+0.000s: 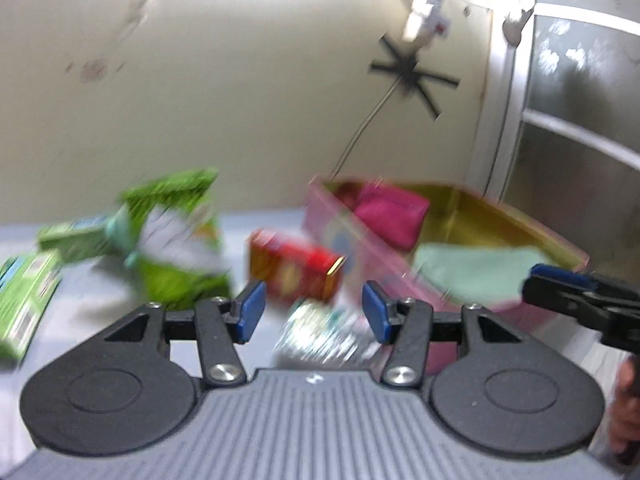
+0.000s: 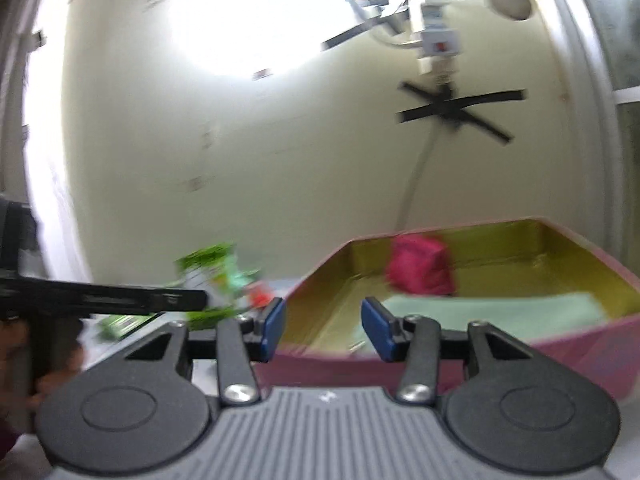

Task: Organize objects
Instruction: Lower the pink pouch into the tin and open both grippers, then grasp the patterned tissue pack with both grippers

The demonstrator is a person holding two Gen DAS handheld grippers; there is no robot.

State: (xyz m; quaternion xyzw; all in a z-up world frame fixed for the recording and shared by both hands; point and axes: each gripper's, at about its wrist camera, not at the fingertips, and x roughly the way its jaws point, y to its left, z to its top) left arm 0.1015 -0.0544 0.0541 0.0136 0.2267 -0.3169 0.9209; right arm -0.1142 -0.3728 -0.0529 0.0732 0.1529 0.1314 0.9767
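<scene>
The left gripper [image 1: 314, 312] stands with its blue pads partly apart and nothing pressed between them. Seen through the gap, low on the grey table [image 1: 92, 300], lies a blurred silvery packet [image 1: 320, 336], just ahead of the fingertips. A little beyond it sits a red box [image 1: 294, 266], close to the left wall of the pink box [image 1: 360, 248], whether touching it cannot be told. To the left of the red box stands a green and white bag [image 1: 180, 240], and farther left lie two green cartons [image 1: 28, 300], one near the picture's edge and one behind it.

The right gripper [image 2: 323, 330] also has its pads parted and grips nothing. It hovers at the near rim of the pink box [image 2: 560, 344], pointing into its yellow-lined inside. There a magenta pouch [image 2: 420, 268] stands near the far wall and a pale green cloth [image 2: 500, 312] lies flat on the bottom, ahead and to the right of the fingertips.

In the left wrist view the right gripper reaches in from the right edge over the cloth [image 1: 472, 276], with the pouch [image 1: 392, 216] behind it. Everything is smeared by motion blur
</scene>
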